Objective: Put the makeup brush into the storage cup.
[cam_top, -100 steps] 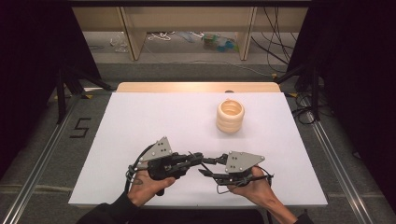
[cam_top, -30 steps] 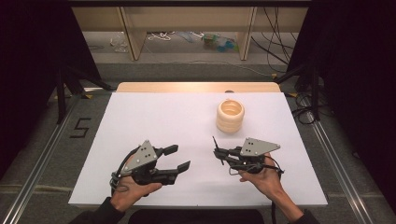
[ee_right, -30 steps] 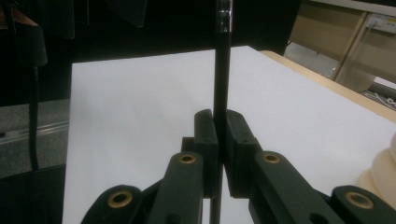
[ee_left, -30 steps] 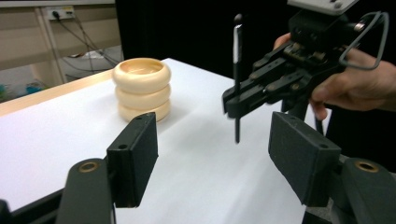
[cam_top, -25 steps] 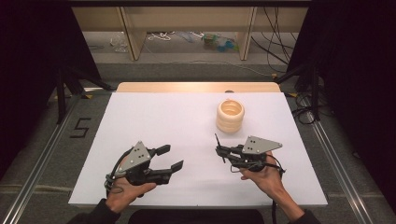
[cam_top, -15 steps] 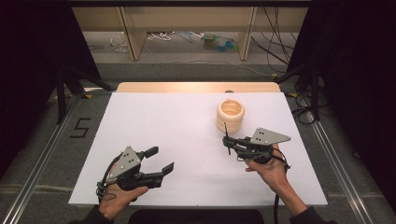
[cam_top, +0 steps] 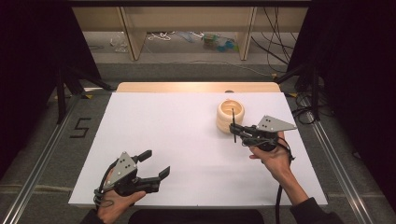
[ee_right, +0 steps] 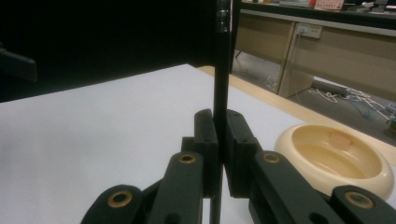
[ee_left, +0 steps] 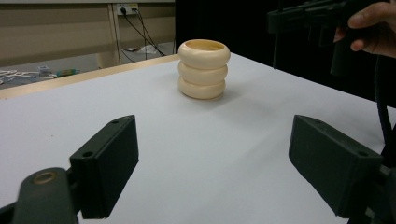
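A cream holder (cam_top: 230,115) made of three stacked rings stands at the back right of the white table (cam_top: 187,126). My right gripper (cam_top: 236,132) hovers just in front of it, shut on a thin black stick (cam_top: 234,122) that stands upright between the pads. In the right gripper view the stick (ee_right: 223,70) rises from the closed jaws of the right gripper (ee_right: 222,154), with the holder (ee_right: 336,156) below to the right. My left gripper (cam_top: 156,163) sits low at the front left; its jaws have just been opening and nothing is between them. The left gripper view shows the holder (ee_left: 203,70) far beyond its wide jaws.
A wooden strip (cam_top: 196,87) runs along the table's far edge. Behind it are shelf legs and loose cables (cam_top: 163,36) on the floor. Metal rails (cam_top: 42,154) flank the table. A number mark (cam_top: 80,127) lies on the floor at left.
The two grippers have drawn apart. The left one slid toward the front left corner, sank and spread its jaws wider. The right one carried the stick back and right to the holder, rising a little.
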A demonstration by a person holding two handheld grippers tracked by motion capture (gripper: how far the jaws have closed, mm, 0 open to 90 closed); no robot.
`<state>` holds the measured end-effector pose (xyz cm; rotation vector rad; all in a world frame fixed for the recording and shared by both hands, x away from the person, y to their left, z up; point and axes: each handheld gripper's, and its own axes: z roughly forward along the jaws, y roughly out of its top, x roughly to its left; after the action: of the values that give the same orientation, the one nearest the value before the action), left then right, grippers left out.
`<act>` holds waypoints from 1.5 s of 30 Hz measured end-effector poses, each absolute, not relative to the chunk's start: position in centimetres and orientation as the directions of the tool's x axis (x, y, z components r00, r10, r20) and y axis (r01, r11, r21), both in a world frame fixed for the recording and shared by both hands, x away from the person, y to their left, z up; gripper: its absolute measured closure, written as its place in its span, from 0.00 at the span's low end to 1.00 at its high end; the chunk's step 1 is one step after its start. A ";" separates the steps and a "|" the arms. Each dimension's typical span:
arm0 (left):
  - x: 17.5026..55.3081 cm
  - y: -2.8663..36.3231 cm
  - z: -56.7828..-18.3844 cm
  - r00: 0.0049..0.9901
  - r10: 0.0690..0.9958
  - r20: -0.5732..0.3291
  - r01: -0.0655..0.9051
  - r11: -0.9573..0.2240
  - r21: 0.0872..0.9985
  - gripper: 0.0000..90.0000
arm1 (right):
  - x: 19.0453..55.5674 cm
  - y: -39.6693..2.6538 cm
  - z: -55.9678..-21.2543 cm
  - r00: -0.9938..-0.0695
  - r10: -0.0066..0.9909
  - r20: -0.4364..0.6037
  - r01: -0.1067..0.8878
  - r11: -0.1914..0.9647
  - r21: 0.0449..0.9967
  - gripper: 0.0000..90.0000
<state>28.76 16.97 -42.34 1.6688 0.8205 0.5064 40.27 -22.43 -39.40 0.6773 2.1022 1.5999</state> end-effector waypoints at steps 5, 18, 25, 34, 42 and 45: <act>28.5 17.2 -42.7 0.658 0.748 -0.084 0.249 -0.112 0.962 0.18 | 41.1 -22.5 -38.6 -0.784 0.620 -0.033 0.138 0.226 0.964 0.95; 28.4 17.3 -42.8 0.648 0.757 -0.089 0.247 -0.099 0.964 0.18 | 43.4 -22.3 -38.2 -0.746 0.666 -0.024 0.163 0.217 0.962 0.95; 28.5 17.3 -42.8 0.640 0.762 -0.100 0.252 -0.085 0.964 0.17 | 44.7 -22.4 -38.0 -0.718 0.696 -0.016 0.165 0.193 0.967 0.95; 28.6 17.5 -42.8 0.641 0.762 -0.091 0.248 -0.093 0.964 0.18 | 46.1 -23.0 -37.7 -0.681 0.732 -0.005 0.174 0.168 0.970 0.95; 28.5 17.4 -42.8 0.636 0.764 -0.104 0.255 -0.081 0.964 0.18 | 47.1 -23.3 -38.2 -0.660 0.751 0.005 0.190 0.161 0.968 0.95; 28.5 17.4 -42.8 0.636 0.764 -0.106 0.255 -0.079 0.964 0.18 | 47.4 -23.3 -38.2 -0.656 0.754 0.009 0.199 0.161 0.967 0.95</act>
<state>28.49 17.37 -42.77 1.6409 0.8535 0.5211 47.38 -23.26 -38.20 0.9019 1.9611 1.5157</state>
